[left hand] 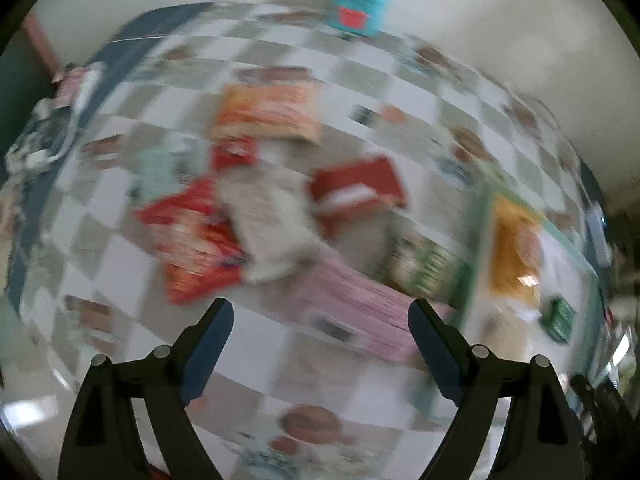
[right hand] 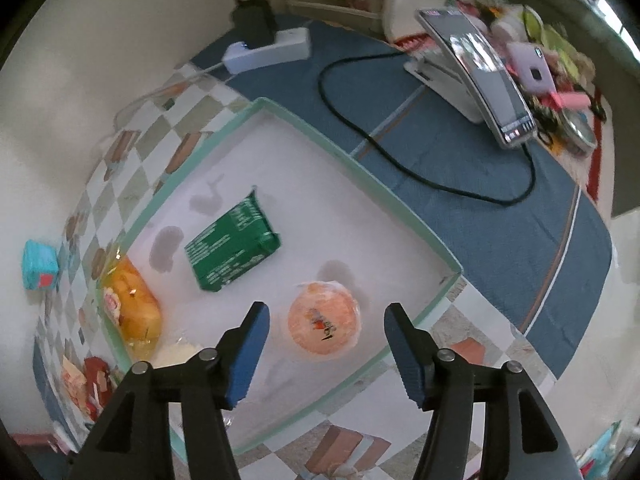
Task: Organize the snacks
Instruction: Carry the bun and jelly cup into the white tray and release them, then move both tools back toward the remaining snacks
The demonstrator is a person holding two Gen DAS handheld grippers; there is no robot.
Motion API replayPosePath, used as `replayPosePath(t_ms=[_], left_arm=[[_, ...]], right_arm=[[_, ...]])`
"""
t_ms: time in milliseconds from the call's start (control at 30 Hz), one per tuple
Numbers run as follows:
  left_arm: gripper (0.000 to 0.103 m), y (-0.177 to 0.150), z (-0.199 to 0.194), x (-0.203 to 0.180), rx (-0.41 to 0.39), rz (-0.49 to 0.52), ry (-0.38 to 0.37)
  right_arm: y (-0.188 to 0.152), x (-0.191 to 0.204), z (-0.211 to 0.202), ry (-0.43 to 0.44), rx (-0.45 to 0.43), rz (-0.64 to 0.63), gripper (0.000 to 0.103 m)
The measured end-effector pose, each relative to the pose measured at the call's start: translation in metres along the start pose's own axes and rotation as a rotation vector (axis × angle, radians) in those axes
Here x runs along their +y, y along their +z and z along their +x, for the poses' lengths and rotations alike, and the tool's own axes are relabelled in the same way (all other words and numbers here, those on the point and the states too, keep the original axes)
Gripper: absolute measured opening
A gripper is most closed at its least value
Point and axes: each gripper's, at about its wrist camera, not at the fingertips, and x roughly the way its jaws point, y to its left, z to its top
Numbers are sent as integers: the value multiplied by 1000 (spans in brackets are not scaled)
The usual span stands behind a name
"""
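The right gripper (right hand: 326,344) hangs over a white tray (right hand: 400,196) with a pale green rim. Its blue pads stand apart and nothing is squeezed between them. A round orange snack in a clear wrap (right hand: 325,322) lies flat on the tray, right under the gap. It has a small dark mark on top, too tiny to read. A green packet (right hand: 232,246) lies near it, covered in white print that is also too small to read. A yellow bun in a bag (right hand: 134,312) sits at the tray's left rim with a small red and white label.

The left gripper (left hand: 320,344) is open wide and holds nothing. Its picture is very blurry. Below it, on the checkered cloth (left hand: 100,240), lie more snacks: a red bag (left hand: 192,236), a red box (left hand: 358,188), an orange bag (left hand: 268,114) and a pink pack (left hand: 352,304). No words on them can be read. A teal tub (left hand: 360,4) stands at the far edge.
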Motion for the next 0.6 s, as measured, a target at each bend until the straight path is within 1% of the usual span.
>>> replayPosePath(t_ms=[33, 67, 133, 300, 367, 433, 600], left_arm=[[91, 3, -1, 8, -12, -15, 22], [93, 5, -3, 18, -24, -30, 49], [98, 8, -4, 32, -35, -47, 85], [99, 14, -6, 64, -62, -73, 184], [99, 16, -9, 77, -70, -93, 194], [99, 17, -11, 89, -73, -118, 187], [99, 16, -14, 113, -74, -179, 186]], right_arm=[[-3, 7, -1, 8, -7, -26, 70], [-6, 14, -3, 20, -12, -52, 73], [-12, 27, -4, 41, -18, -101, 83], [-41, 72, -6, 67, -35, -278, 91], [-54, 91, -5, 95, -28, -352, 93], [-65, 106, -6, 115, -25, -413, 96], [-94, 135, -10, 156, -29, -539, 100]])
